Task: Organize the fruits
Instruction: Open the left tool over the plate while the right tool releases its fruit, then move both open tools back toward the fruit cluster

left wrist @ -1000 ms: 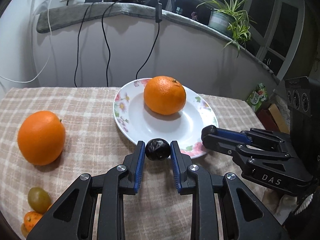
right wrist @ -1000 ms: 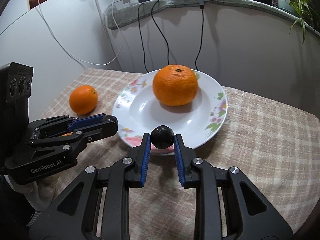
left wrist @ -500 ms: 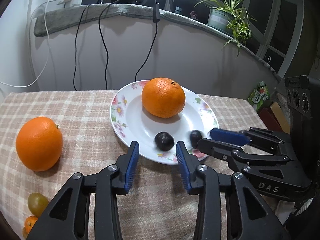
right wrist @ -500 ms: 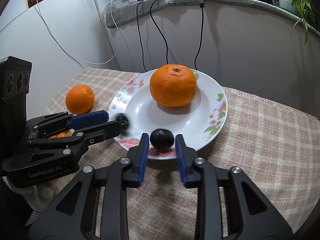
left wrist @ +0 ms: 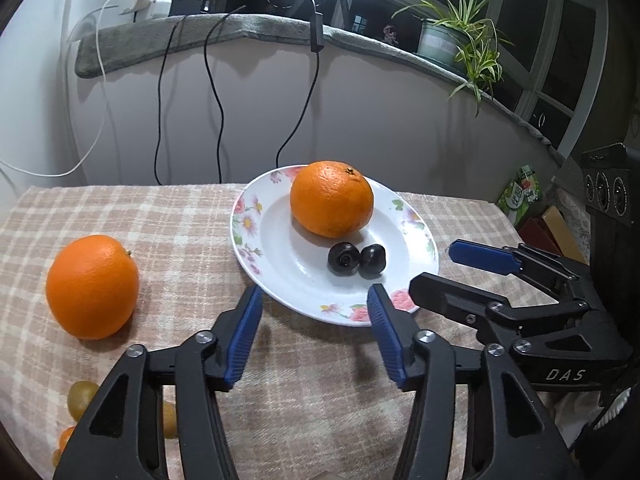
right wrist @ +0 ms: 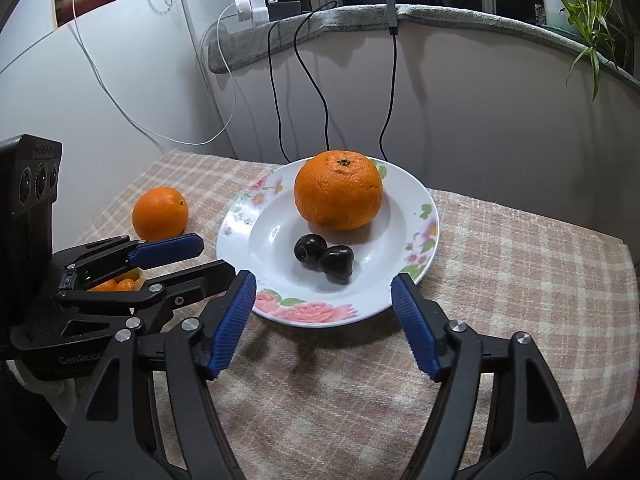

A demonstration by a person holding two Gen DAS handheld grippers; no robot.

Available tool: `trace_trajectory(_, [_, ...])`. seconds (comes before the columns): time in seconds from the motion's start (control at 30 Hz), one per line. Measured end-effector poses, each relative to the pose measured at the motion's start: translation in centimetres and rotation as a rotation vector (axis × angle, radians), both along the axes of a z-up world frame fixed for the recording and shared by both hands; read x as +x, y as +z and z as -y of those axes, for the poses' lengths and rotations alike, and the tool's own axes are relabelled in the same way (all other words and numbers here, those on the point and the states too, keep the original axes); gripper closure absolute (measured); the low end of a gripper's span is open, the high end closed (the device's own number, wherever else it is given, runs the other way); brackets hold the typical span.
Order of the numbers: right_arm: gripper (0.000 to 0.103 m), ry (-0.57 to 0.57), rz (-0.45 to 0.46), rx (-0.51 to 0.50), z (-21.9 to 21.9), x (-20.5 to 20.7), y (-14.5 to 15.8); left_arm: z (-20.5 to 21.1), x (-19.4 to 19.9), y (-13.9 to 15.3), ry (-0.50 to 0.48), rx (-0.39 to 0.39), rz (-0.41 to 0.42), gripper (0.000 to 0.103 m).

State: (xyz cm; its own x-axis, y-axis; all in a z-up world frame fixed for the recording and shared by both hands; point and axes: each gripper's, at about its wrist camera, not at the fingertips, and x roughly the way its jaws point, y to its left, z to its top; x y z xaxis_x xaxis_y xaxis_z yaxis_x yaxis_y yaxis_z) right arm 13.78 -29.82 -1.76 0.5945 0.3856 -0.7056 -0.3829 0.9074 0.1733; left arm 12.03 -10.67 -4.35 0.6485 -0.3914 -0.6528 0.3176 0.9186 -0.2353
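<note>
A floral white plate (left wrist: 292, 280) (right wrist: 264, 256) sits on the checked tablecloth with a large orange (left wrist: 331, 199) (right wrist: 338, 190) on it. Two small dark fruits (left wrist: 343, 256) (right wrist: 337, 261) lie side by side in the plate, just in front of the orange. A second orange (left wrist: 92, 286) (right wrist: 160, 213) rests on the cloth to the left. My left gripper (left wrist: 314, 294) (right wrist: 212, 256) hovers at the plate's near rim; its jaws are opening and hold nothing. My right gripper (right wrist: 323, 282) (left wrist: 444, 268) stands beside it, its jaws also opening and empty.
Small green and orange fruits (left wrist: 82, 398) (right wrist: 120, 284) lie at the near left corner of the cloth. Black and white cables (left wrist: 218, 104) hang down the wall from a grey ledge. A potted plant (left wrist: 440, 42) is on the ledge, and a green carton (left wrist: 520, 194) sits past the table's right edge.
Both grippers were each shut on a dark fruit; both have opened and let go. The two fruits rolled into the plate and now rest together near the orange.
</note>
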Motion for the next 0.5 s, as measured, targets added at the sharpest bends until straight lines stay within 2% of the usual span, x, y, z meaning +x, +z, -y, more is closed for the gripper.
trace_trajectory(0.23, [0.023,0.000,0.010,0.011,-0.2,-0.7,0.8,-0.5,-0.8,0.4,0.010,0.000,0.016,0.044])
trace_trajectory(0.33, [0.021,-0.001,0.013,0.010,-0.3,-1.0,1.1,-0.8,-1.3,0.6,0.020,0.003,0.024,0.039])
trace_trajectory(0.4, [0.015,-0.007,0.016,0.018,-0.3,-1.2,1.4,-1.2,-1.6,0.9,0.029,0.002,0.034,0.033])
trace_trajectory(0.5, [0.014,-0.013,0.018,0.037,-0.2,-1.6,1.8,-1.8,-2.3,1.3,0.039,-0.001,0.053,0.031])
